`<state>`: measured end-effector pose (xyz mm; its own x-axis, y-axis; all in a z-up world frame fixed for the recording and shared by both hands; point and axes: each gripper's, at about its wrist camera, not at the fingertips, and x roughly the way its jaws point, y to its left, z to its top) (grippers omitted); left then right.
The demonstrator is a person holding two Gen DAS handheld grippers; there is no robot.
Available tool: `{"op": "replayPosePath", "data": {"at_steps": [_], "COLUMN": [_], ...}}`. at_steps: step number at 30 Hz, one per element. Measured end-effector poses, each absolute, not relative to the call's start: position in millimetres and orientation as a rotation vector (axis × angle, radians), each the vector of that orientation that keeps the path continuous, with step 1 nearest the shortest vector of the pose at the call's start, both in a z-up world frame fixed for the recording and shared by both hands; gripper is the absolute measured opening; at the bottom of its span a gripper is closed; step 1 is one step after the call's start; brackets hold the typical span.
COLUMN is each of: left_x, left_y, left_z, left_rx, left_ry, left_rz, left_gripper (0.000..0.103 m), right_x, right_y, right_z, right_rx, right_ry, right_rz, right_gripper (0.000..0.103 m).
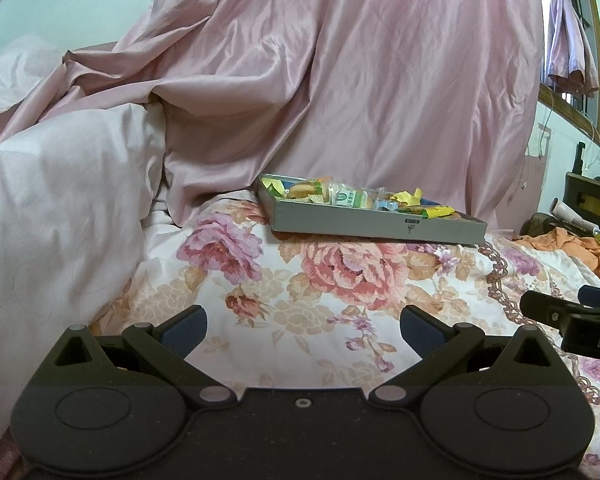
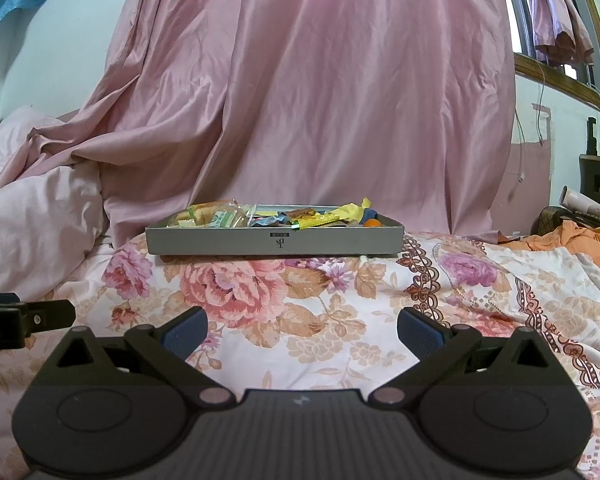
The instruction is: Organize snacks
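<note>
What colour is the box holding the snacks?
Grey outside; the box shows best in the right wrist view.

Left hand-held gripper [image 1: 303, 330], right hand-held gripper [image 2: 302, 332]: spread wide, empty.

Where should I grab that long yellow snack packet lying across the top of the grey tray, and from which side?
Probably take the long yellow snack packet near its raised, crumpled end, coming from above with the open right gripper. It lies flat on the other snacks in the shallow grey tray, and the tray's front wall blocks a level approach; only that upturned end gives the fingers something to close around.
</note>
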<state>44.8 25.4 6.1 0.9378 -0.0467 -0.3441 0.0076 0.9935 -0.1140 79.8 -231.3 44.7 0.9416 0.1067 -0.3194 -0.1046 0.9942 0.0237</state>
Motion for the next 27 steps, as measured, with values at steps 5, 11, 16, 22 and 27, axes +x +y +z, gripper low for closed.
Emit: {"op": "replayPosePath", "data": {"at_steps": [5,11,16,22,27], "left_x": [44.9,45.3,47.3,48.0,47.6], "left_y": [22.2,18.6,19.7,20.6,20.5], "left_z": [4.3,6.8,7.6,7.6,7.0], "left_rx": [-0.106,-0.089,-0.085,-0.087,-0.085], "left_ry": [0.372,0.383,0.398,0.403,0.404], "left_rz": [-0.009,0.049,0.074,0.084,0.085], "left_gripper": [0.102,0.102,0.102,0.102,0.102], "right_x": [79.7,79.4,78.7,79.2,78.9], "right_y": [-231.5,-231.9,-232.1,-232.1,-232.0], "right_z": [44.8,44.5,42.6,42.8,42.6], "right_rx": [0.006,0.007,0.010,0.010,0.010], "right_ry": [0.326,0.328,0.331,0.331,0.332], "right_rz": [0.108,0.108,0.105,0.106,0.105], "right_gripper": [0.103,0.103,0.103,0.103,0.103]}}
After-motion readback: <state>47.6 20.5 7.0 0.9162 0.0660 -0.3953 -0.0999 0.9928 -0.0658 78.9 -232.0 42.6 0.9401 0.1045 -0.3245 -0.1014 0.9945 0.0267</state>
